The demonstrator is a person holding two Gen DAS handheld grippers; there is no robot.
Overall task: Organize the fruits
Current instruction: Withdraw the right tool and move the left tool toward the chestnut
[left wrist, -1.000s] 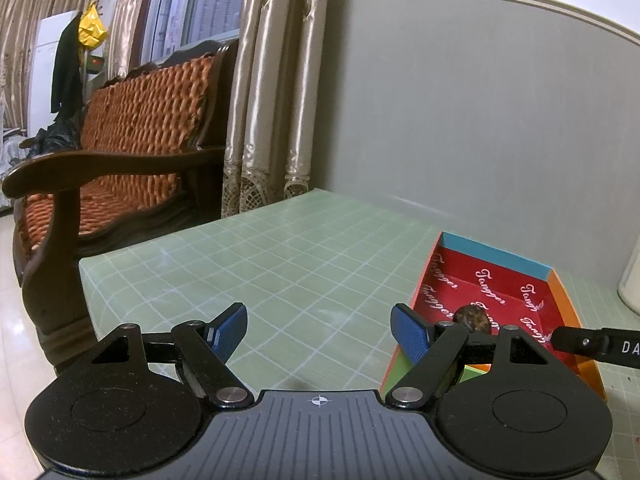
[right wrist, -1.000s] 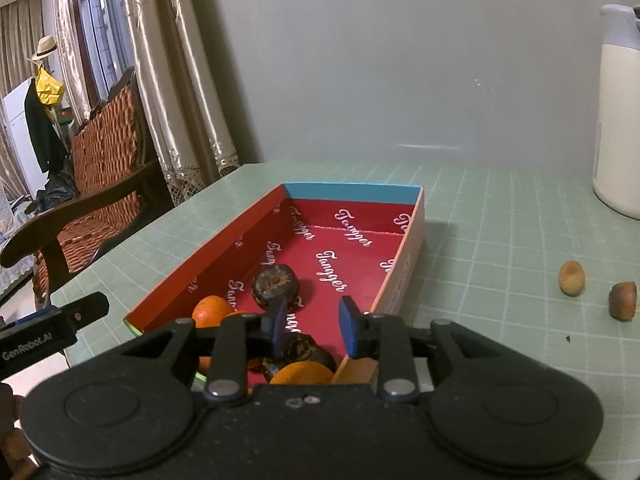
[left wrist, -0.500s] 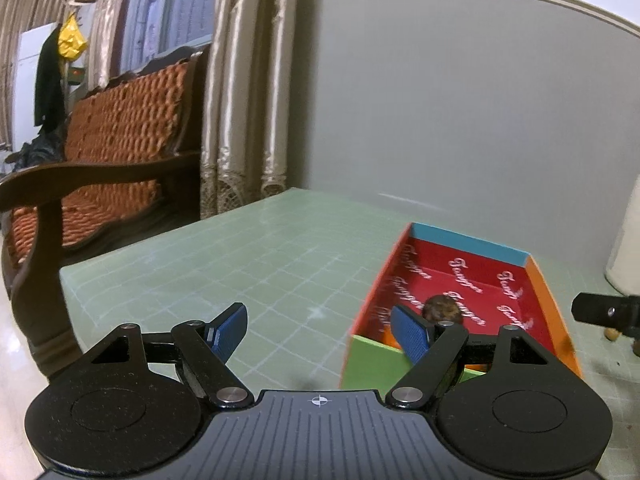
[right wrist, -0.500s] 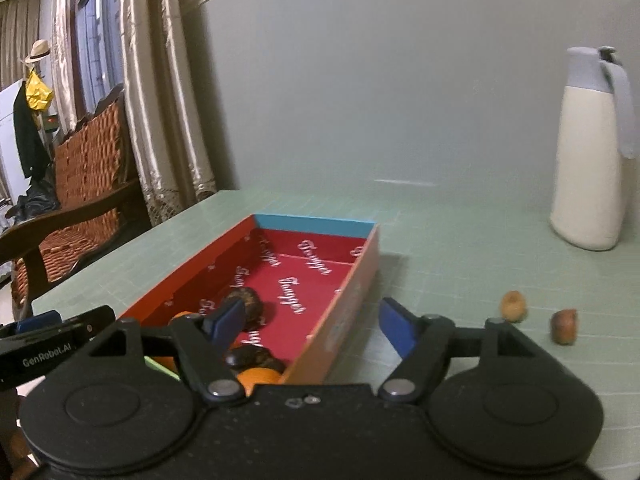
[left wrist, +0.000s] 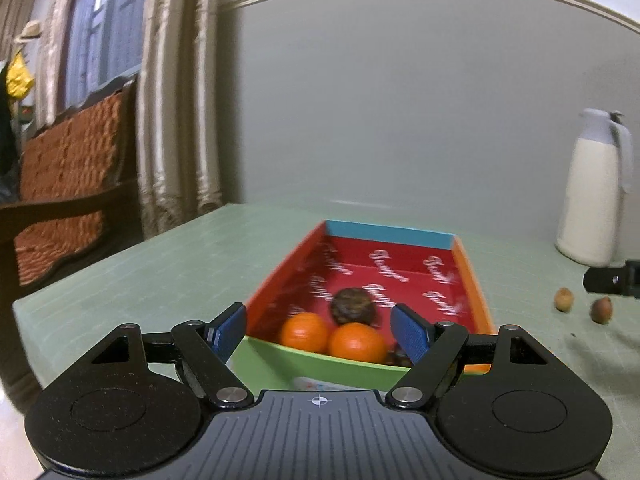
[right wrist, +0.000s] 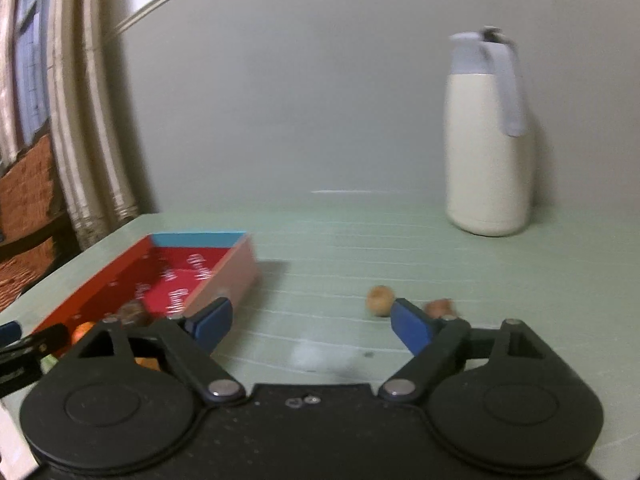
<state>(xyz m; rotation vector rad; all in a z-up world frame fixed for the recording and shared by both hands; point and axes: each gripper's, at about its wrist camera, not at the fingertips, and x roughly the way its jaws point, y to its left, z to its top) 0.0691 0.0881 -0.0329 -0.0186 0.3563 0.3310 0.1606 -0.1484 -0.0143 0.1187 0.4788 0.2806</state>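
Note:
A red cardboard box (left wrist: 468, 280) lies on the green table, also in the right wrist view (right wrist: 240, 268). It holds two oranges (left wrist: 354, 342) and a dark round fruit (left wrist: 352, 306). My left gripper (left wrist: 318, 332) is open and empty at the box's near end. My right gripper (right wrist: 310, 324) is open and empty, facing the table right of the box. A tan small fruit (right wrist: 378, 299) and a brown one (right wrist: 440, 306) lie on the table just beyond its right finger; they also show in the left wrist view (left wrist: 564, 299).
A cream thermos jug (right wrist: 486, 148) stands at the back right by the wall. A wooden sofa (left wrist: 60, 200) and curtains (left wrist: 172, 120) are left of the table. The table's left edge (left wrist: 120, 272) is near the box.
The right gripper opened and swung right, away from the box toward the two loose fruits. The left gripper swung right and now faces the box's near end.

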